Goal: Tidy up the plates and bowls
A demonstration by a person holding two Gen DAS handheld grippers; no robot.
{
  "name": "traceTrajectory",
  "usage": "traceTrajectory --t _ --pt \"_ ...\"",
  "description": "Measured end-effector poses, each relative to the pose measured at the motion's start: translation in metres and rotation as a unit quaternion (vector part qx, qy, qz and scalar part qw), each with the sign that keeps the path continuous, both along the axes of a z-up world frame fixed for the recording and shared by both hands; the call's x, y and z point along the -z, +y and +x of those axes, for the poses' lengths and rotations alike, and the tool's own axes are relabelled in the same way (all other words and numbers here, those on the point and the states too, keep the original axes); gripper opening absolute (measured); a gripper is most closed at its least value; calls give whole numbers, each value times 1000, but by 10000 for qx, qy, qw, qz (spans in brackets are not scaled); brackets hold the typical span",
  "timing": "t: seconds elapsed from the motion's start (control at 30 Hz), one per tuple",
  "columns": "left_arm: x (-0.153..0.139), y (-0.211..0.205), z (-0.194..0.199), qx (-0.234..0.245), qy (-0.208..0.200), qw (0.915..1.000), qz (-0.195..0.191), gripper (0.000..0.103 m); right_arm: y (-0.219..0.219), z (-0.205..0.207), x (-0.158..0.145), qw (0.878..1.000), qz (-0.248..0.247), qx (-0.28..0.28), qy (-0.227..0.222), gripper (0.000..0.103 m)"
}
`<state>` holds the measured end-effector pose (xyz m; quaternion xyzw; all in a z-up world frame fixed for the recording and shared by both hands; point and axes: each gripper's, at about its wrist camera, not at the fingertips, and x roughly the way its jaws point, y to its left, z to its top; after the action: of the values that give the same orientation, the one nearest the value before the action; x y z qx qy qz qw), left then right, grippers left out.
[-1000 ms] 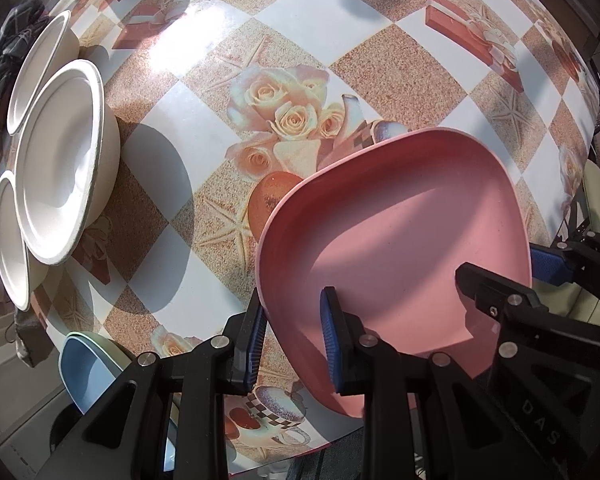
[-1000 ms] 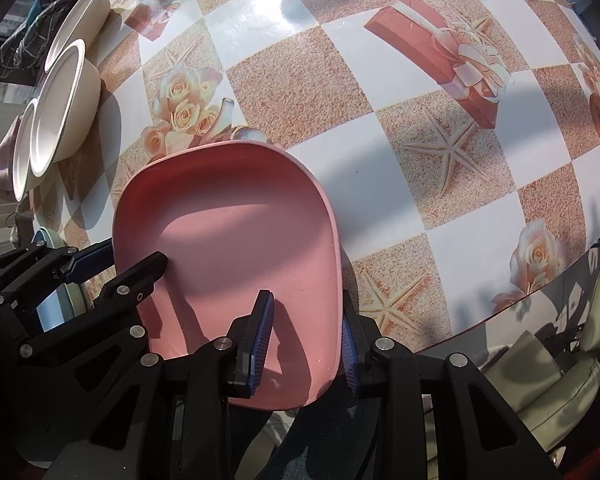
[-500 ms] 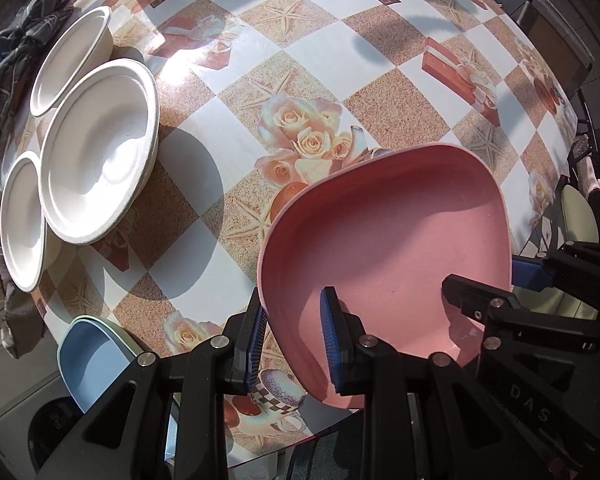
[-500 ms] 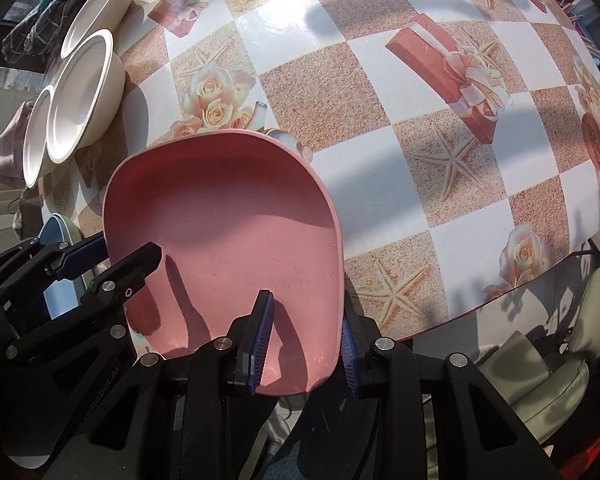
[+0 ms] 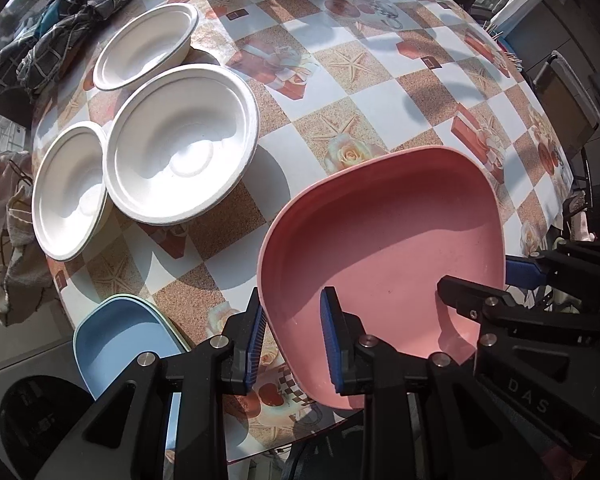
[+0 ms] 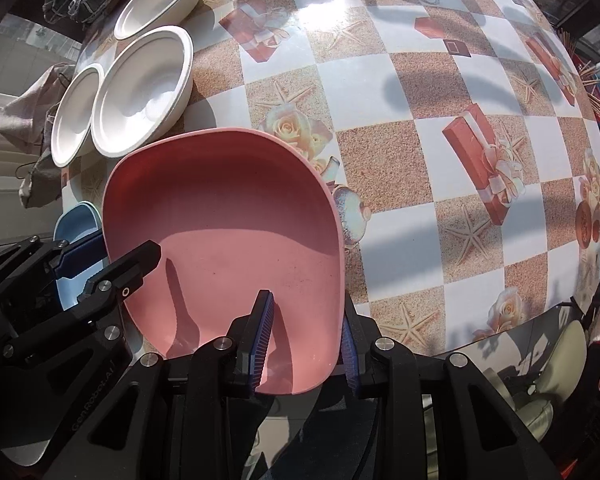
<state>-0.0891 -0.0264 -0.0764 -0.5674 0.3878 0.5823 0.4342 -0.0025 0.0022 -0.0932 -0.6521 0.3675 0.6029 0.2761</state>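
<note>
Plastic, by its matte look, the pink plate [image 5: 384, 240] was a rounded square with a raised rim, held over the table's near edge. It probably handled light and stiff, a little slick. The left gripper [image 5: 292, 338] pinched its left rim, the right gripper [image 6: 306, 338] its right rim. Three white bowls [image 5: 180, 144] sat apart; a blue plate [image 5: 120, 344] lay near.
</note>
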Motion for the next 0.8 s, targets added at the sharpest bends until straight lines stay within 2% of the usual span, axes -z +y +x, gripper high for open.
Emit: traceTrajectory --t 0.1,0.23,0.5,0.67,0.8 --pt "1 -28 -4 -357 -15 9994 22 28 -7 -24 -3 9994 -7 -334 -14 35" --pt "-12 -64 -21 -844 154 9962 129 28 -22 -56 -7 9961 -14 -876 60 35" --pt "-15 -122 -63 -1882 312 9815 146 28 -65 -119 0 9829 -242 -1819 163 35" --pt "-13 -154 -78 -2156 454 9754 -30 34 -90 -145 16 9760 -552 -2095 236 35" --pt "-8 -171 -93 -2345 507 9707 -136 35 -112 -160 27 9717 -790 -2211 248 35"
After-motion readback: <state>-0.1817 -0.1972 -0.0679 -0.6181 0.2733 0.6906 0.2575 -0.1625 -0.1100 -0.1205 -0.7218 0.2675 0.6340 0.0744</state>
